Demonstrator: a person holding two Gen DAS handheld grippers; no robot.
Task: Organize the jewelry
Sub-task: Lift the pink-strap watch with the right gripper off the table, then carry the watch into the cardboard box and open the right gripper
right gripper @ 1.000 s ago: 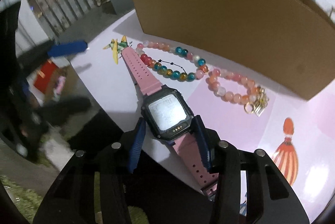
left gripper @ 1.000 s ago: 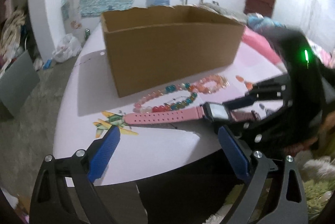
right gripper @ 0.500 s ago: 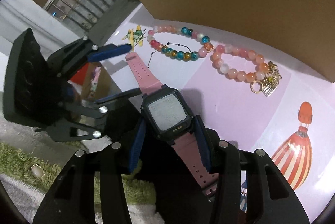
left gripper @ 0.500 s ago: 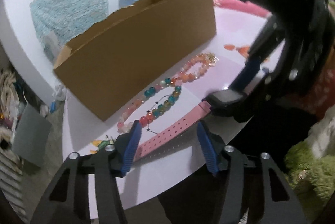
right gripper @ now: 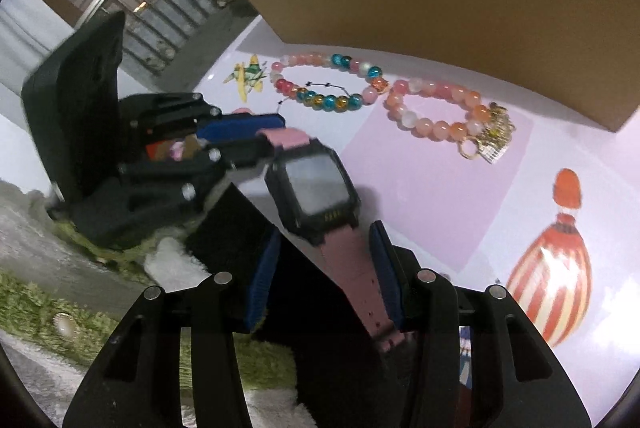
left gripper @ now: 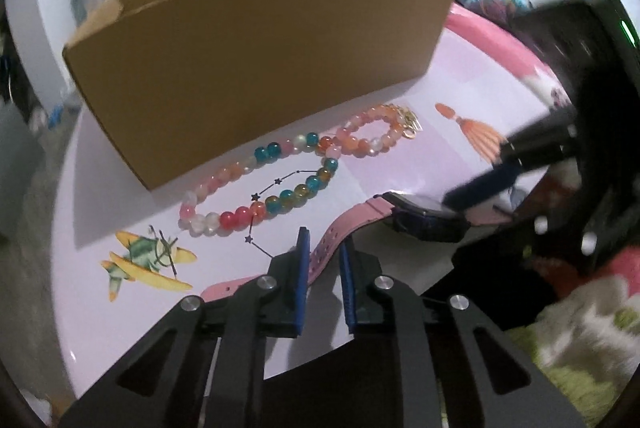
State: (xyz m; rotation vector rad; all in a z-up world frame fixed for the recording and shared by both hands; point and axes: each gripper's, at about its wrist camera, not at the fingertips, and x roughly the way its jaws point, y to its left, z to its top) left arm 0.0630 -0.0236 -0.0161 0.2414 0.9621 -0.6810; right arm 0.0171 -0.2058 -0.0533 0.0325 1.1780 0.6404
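Observation:
A pink-strapped watch with a black face [right gripper: 314,183] hangs over the table's near edge. My left gripper [left gripper: 323,254] is shut on its far strap [left gripper: 332,244]. My right gripper [right gripper: 326,260] is open, its blue pads on either side of the near strap [right gripper: 356,280] without clamping it. A multicoloured bead bracelet [left gripper: 280,187] and a pink-orange bead bracelet with a gold charm [right gripper: 444,115] lie on the table in front of a brown cardboard box [left gripper: 256,59]. The left gripper also shows in the right wrist view [right gripper: 240,131].
The table [right gripper: 440,187] is white and pink with printed pictures of a plane [left gripper: 148,264] and a balloon [right gripper: 548,276]. The box stands behind the bracelets. A green shaggy rug [right gripper: 60,308] lies below the table edge.
My left gripper has moved in and closed on the watch's far strap. My right gripper has let go of the watch face and drawn back, open around the near strap.

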